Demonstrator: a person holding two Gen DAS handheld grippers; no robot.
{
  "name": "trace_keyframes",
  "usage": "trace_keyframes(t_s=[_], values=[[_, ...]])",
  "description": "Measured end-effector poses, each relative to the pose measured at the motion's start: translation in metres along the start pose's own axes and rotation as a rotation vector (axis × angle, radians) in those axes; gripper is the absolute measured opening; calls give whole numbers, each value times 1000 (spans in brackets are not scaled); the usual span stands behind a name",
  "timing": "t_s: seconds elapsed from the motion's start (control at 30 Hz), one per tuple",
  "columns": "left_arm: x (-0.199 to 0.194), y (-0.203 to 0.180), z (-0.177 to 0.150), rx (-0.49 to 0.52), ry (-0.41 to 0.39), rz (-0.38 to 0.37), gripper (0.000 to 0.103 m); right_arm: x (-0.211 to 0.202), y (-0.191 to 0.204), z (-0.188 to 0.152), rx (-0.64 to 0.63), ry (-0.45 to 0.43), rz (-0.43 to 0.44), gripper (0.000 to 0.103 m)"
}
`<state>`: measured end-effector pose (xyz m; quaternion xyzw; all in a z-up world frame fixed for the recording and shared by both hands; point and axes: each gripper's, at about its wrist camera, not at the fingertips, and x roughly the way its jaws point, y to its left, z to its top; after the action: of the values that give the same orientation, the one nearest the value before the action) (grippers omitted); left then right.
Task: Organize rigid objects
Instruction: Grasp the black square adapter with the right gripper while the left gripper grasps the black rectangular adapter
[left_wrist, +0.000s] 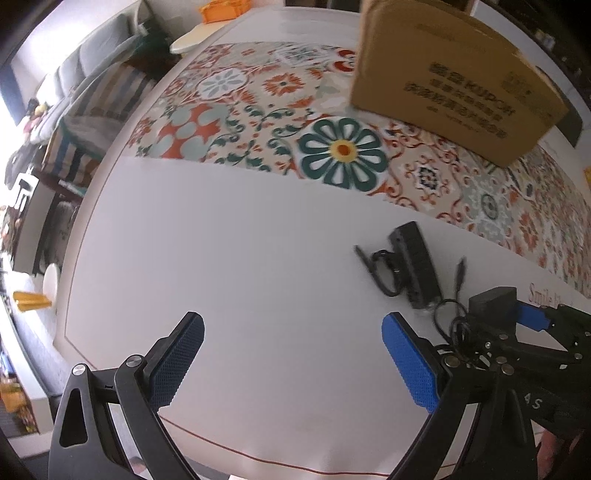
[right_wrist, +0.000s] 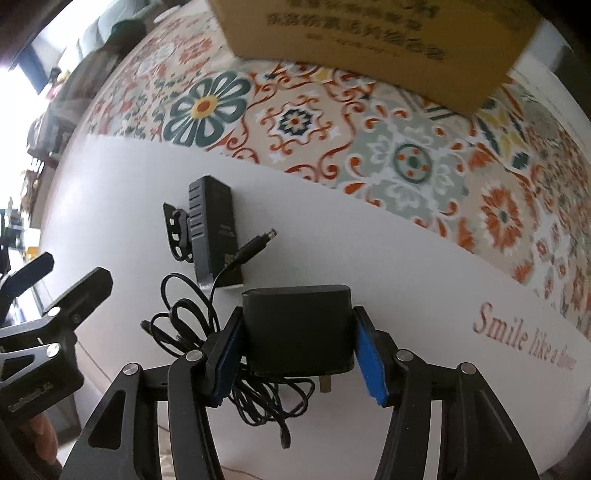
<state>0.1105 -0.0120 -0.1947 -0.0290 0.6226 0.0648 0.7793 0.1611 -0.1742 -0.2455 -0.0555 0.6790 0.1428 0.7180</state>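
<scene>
My right gripper (right_wrist: 297, 316) points down at the white table, and its blue pads (right_wrist: 369, 354) sit against both sides of a black power adapter (right_wrist: 299, 343). The adapter's thin black cable (right_wrist: 184, 325) lies tangled to the left of it. Just beyond lies a black box-shaped device (right_wrist: 212, 229) with a small bracket, and the cable's plug (right_wrist: 258, 240) rests across it. My left gripper (left_wrist: 291, 321) hovers open over bare table with nothing between its fingers. From the left wrist, the adapter (left_wrist: 491, 299) and the device (left_wrist: 413, 266) show at the right.
A large cardboard box (left_wrist: 443, 74) stands on the patterned floral mat (left_wrist: 258, 110) at the far side of the table. The white table (left_wrist: 221, 240) carries red lettering (right_wrist: 524, 339) at the right. Furniture and clutter lie past the table's left edge.
</scene>
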Motion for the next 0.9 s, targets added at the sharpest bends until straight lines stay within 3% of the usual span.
trace_keyframes(t_s=[0.5, 0.9], values=[[17, -57, 14, 100, 13, -120, 94, -41, -62, -29, 197, -81, -42, 55], [55, -67, 31, -28, 89, -169, 72, -40, -81, -20, 221, -92, -41, 56]])
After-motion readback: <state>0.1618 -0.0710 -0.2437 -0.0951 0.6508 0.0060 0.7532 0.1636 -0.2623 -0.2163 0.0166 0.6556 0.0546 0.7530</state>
